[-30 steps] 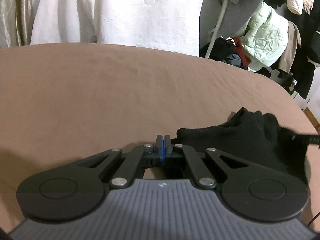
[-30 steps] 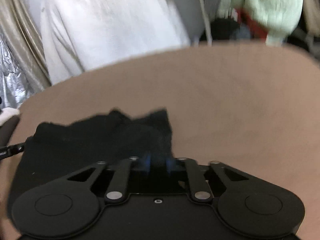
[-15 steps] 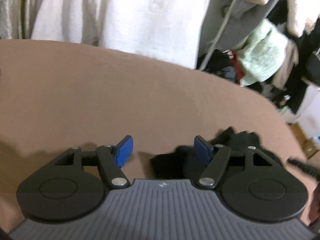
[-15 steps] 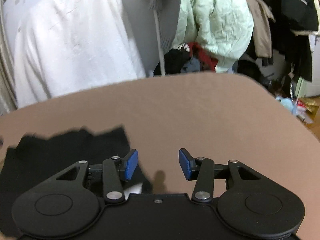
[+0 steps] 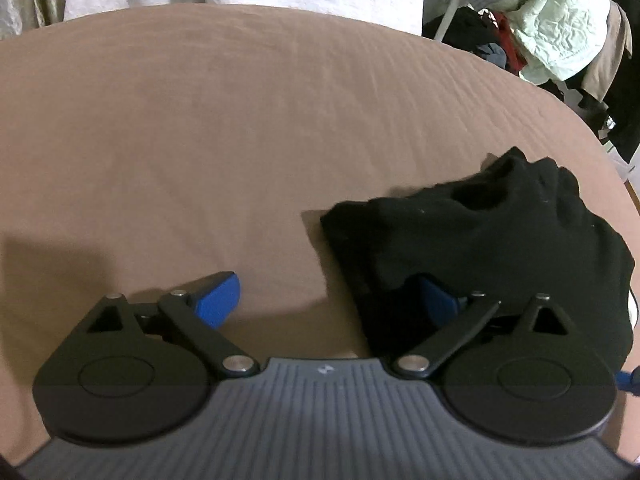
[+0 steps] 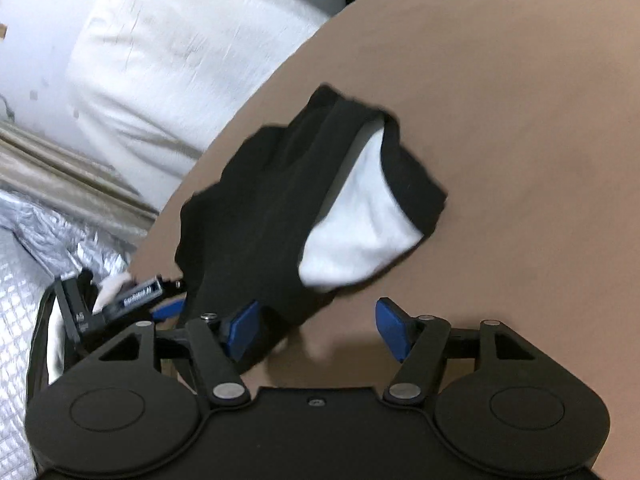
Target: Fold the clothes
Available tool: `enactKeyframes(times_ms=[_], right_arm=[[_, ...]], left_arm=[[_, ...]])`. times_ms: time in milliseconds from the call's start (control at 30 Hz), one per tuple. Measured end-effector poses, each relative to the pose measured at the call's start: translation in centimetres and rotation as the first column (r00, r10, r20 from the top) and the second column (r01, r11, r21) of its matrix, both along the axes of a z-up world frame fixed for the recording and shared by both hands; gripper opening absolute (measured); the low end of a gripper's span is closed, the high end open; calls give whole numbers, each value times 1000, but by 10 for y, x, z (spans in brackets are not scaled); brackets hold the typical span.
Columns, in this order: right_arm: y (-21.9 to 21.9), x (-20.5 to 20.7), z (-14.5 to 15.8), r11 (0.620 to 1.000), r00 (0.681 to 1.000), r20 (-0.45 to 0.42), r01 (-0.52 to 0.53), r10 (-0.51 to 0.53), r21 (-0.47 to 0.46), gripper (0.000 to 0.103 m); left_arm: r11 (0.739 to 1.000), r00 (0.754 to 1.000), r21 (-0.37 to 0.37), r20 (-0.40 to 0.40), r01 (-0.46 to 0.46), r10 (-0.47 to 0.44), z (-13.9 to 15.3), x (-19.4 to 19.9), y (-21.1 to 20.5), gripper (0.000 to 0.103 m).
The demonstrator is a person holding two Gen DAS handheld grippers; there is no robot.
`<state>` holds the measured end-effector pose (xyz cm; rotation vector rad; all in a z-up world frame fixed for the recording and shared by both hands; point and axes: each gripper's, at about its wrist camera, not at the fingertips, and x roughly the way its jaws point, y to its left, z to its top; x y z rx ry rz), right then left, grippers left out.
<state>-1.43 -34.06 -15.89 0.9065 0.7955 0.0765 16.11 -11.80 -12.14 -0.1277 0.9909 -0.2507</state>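
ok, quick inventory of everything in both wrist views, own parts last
black garment: 1, black with a white lining or inner layer, loosely folded on the brown surface
brown sheet: 1, brown, covers the work surface
white cloth: 1, white, hanging behind the surface
clothes pile: several, pale green, red, black, beyond the far right edge
silver quilted material: 1, silver, left of the surface
left claw: 1, black with blue pads, jaws opening, garment's edge between them
right claw: 1, black with blue pads, jaws opening, garment's corner between them
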Motion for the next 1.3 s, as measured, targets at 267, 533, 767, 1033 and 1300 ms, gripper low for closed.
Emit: enactKeyframes(times_ms=[267,533,767,1033,1300], right_arm=[[24,25,-34,979,999,6,45,-47,200,80],[21,72,-34,993,998,63,13,-21,120,81],[17,61,-20,999,985,168,43,-44,14,24],[29,51,31,995,953,302,47,-18,-89,22],[37,15,59,986,903,416,-46,109,-158,22]], left_arm=[[987,1000,-162,21,21,-18,-6,4,21,98],[958,988,-252,107,133,-108,-18,5,-4,32],[971,967,-174,226,163,-122,7,-11,-23,16],[980,911,21,365,198,-192,61,-55,-42,14],[967,860,201,453,158,-235,124,-108,-47,14]])
